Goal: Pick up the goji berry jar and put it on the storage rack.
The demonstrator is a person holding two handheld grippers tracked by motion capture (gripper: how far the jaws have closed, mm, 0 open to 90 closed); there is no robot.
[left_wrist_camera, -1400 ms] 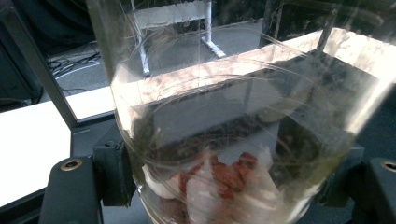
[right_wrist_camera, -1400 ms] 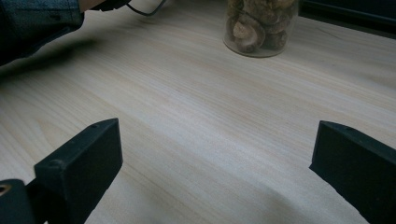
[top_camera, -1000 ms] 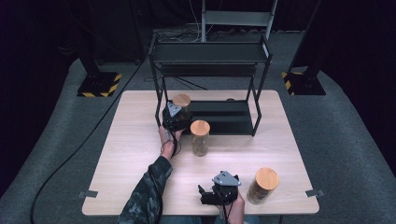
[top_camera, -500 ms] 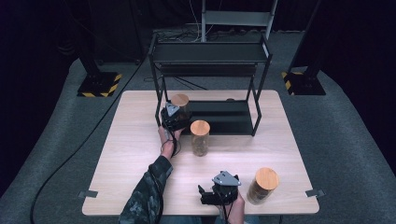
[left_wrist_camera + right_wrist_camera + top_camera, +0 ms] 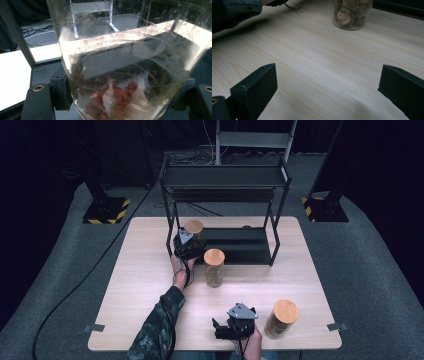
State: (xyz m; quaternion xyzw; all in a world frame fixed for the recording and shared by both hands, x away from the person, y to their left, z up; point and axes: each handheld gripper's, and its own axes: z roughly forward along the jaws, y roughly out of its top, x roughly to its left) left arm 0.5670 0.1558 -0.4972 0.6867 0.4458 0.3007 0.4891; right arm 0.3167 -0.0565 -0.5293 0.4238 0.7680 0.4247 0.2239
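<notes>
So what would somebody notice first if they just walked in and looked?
Probably the clear glass jar with red bits inside, gripped between the left gripper's jaws at the black metal shelf rack. Two more cork-lidded glass jars stand on the pale wooden table: one mid-table, one front right.

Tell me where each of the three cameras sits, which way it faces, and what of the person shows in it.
High view: above the near edge, looking forward and down on the table, rack, both forearms and grippers.
Left gripper view: on the left gripper, facing the rack; its jaws clamp a glass jar of red pieces.
Right gripper view: on the right gripper, low over the table; open jaws, a sleeve.
Shared: the mushroom jar, in the high and right gripper views.
</notes>
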